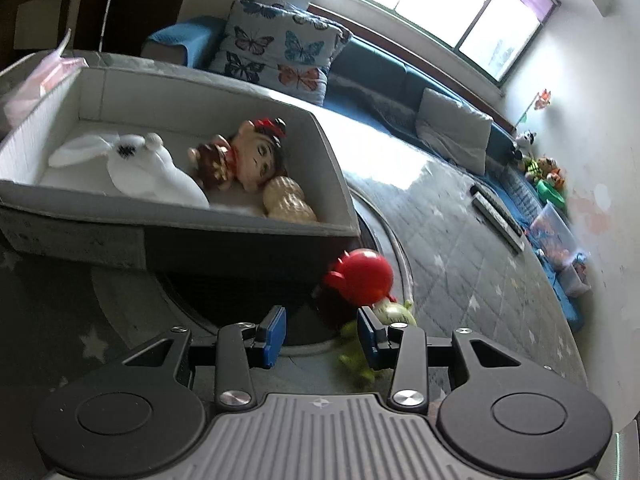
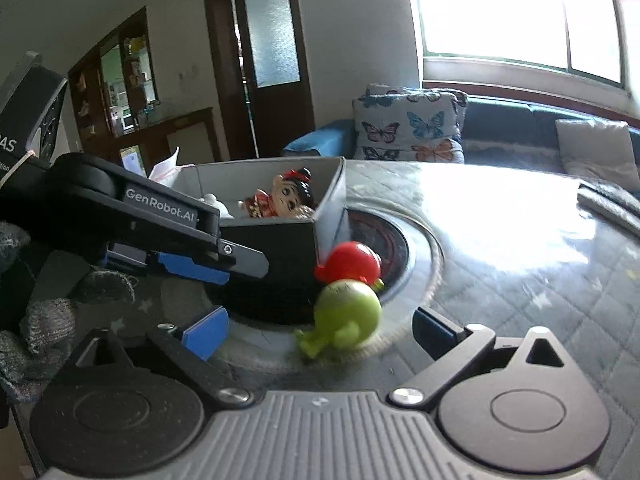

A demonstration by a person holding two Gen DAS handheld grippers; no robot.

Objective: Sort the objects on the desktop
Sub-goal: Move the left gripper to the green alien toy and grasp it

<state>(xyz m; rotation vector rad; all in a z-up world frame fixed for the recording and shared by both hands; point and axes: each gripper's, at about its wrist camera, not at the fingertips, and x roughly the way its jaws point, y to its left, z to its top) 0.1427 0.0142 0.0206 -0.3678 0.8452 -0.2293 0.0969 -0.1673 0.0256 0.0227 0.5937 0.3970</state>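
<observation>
Hovering right claw [image 2: 320, 330] agape | green toy [image 2: 346, 314] between fingers

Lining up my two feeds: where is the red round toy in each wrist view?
Left wrist: red round toy just right of centre, below the grey box's near corner.
Right wrist: centre, behind the green toy.
Shared landmark: butterfly pillow.

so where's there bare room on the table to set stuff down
Free: the quilted table right of the red toy and green toy, up to the remote. Crowded: the box, holding a rabbit, doll and peanut, and its corner, where both toys sit.
</observation>
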